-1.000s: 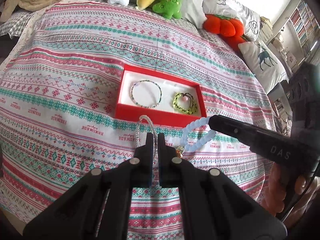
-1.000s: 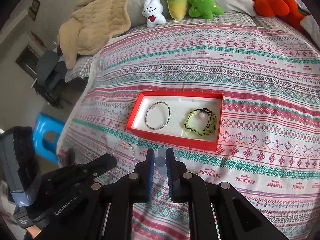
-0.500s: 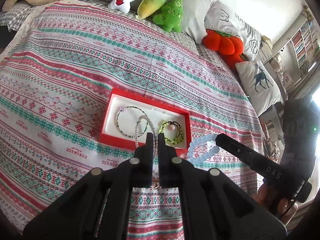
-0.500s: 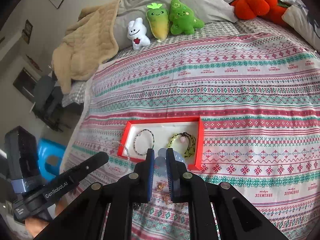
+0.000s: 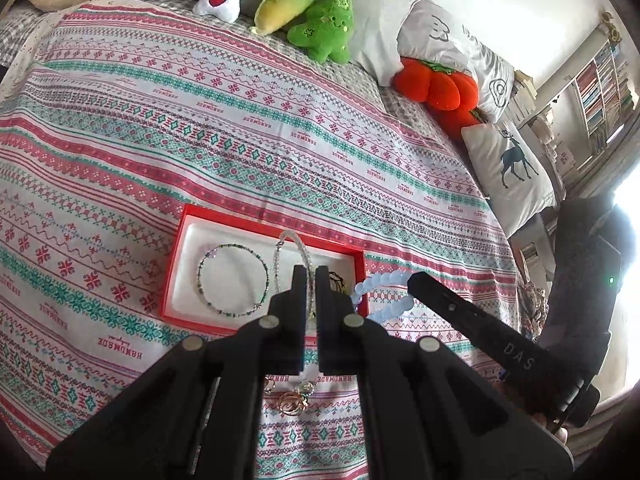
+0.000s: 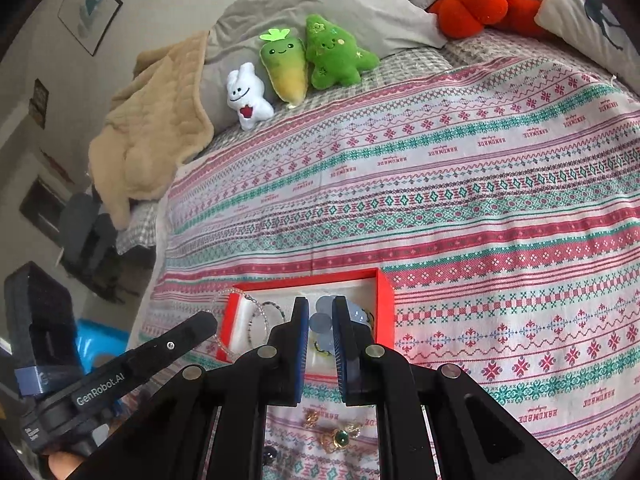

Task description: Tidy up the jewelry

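Patterned bed (image 5: 280,128), bookshelf (image 5: 600,92), framed pictures (image 6: 90,10) on wall.

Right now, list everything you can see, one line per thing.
Tray: one, red with white lining, on the bedspread.
Bracelets in tray: two, a dark beaded one and a yellow-green one.
Clear bracelet: one, held by left gripper.
Blue bracelet: one, pale blue, held by right gripper.
Rings: a few, gold, on bedspread near the fingers.
Bedspread: one, red, green, white.
Plush toys: four, at the bed's head.
Blanket: one, beige.
Pillows: several.
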`<state>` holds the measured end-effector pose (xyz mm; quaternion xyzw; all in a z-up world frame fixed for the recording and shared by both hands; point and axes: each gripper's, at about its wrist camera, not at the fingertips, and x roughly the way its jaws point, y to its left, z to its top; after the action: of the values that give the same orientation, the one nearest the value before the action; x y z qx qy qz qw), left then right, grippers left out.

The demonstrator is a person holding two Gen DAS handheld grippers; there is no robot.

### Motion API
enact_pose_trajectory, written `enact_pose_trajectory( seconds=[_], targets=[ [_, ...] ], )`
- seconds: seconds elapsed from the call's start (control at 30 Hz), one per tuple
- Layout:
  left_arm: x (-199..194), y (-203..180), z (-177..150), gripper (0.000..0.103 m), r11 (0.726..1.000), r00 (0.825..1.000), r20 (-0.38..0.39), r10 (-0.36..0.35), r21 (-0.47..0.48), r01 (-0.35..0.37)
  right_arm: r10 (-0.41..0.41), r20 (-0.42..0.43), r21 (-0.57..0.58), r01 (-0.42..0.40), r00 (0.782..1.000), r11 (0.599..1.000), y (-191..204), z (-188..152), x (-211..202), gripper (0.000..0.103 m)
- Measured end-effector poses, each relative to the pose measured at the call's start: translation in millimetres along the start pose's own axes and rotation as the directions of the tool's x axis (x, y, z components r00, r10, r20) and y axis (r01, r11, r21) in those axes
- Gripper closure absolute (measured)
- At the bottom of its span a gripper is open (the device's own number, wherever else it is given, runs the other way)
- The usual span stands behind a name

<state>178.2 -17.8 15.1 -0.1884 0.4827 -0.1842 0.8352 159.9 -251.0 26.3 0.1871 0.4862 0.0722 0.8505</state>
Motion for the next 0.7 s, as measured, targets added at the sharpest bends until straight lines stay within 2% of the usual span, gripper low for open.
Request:
enact_pose_trajectory(
  seconds=[0.33, 0.57, 0.7],
  targets=[
    [13.4, 25.5, -0.6, 0.098, 0.998, 0.999, -0.038, 0.030, -0.045, -0.032, -0.021, -0.010, -0.014, 0.020, 1.000, 1.000, 2.8, -0.4, 11.1, 0.091],
    [14.4, 23.2, -0.8, 0.098, 0.999, 0.999, -0.040, 0.020, -0.038, -0.022, -0.034, 0.001, -0.021, 0.034, 0.999, 0.999, 4.6, -1.3, 11.4, 0.091],
    [16.8, 23.6, -1.0, 0.098, 0.998, 0.998, -0.042, 0.044, -0.032, -0.045, -0.026, 0.002, -0.028, 0.026, 1.000, 0.999, 8.7, -2.9, 11.6, 0.091]
  ],
)
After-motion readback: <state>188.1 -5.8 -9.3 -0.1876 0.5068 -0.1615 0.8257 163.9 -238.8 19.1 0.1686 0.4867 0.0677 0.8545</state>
